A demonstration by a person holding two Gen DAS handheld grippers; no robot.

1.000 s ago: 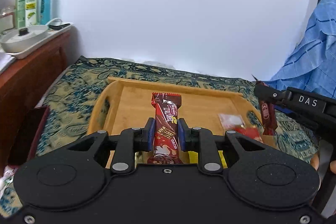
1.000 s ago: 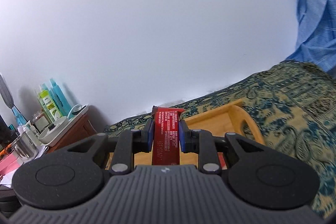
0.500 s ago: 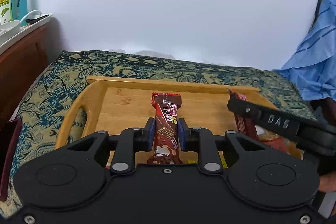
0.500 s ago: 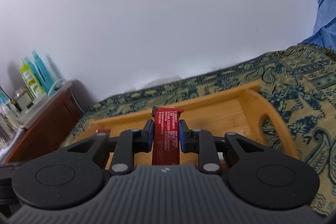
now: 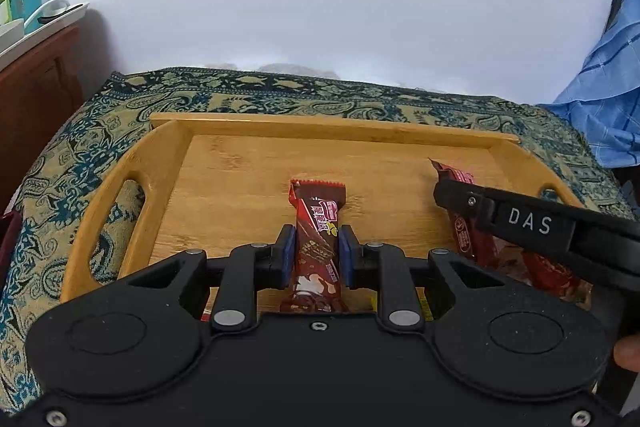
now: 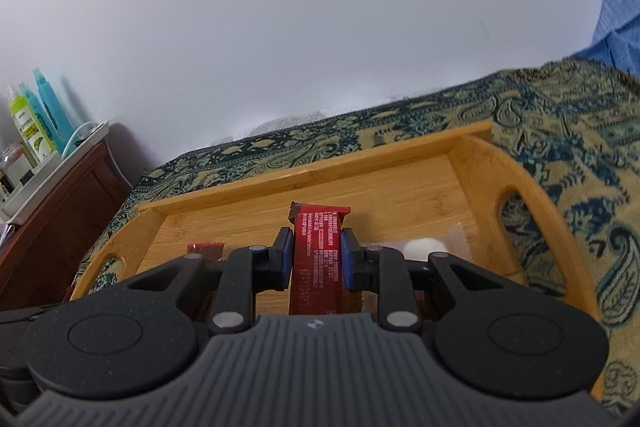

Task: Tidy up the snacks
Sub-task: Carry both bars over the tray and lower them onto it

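While both tools are hanging over the wooden tray (image 5: 168, 155), much of the tray's near half is sitting hidden behind their black bodies. The left tool (image 5: 317, 251) is gripping a brown chocolate bar (image 5: 316, 223) between its blue pads, jaws nearly together, with the bar pointing toward twelve o'clock over the tray's middle; its lower end is disappearing behind the tool body. White characters are printed on the wrapper, but they are too small to read.

At three o'clock in the left wrist view, the right tool (image 5: 452, 195) is reaching in from the side, its finger lettered "DAS" in white. It is covering most of a red bar (image 5: 464, 235) that it is clamping. Behind it, more red wrappers (image 5: 556, 275) are lying in the tray's corner (partly cut off by the tool).

From the right wrist view, the right tool (image 6: 316, 257) is pinching that red bar (image 6: 316, 259) with its jaws almost closed, fine white print facing the camera and too small to make out. At nine o'clock of it, a red wrapper end (image 6: 206, 249) is peeking over the tool body; at three o'clock, a white snack (image 6: 424, 247) in clear wrap is lying half hidden.

The tray is resting on a paisley cloth (image 5: 280, 91). Bottles (image 6: 36, 119) are standing at the far nine o'clock edge, labels unreadable.
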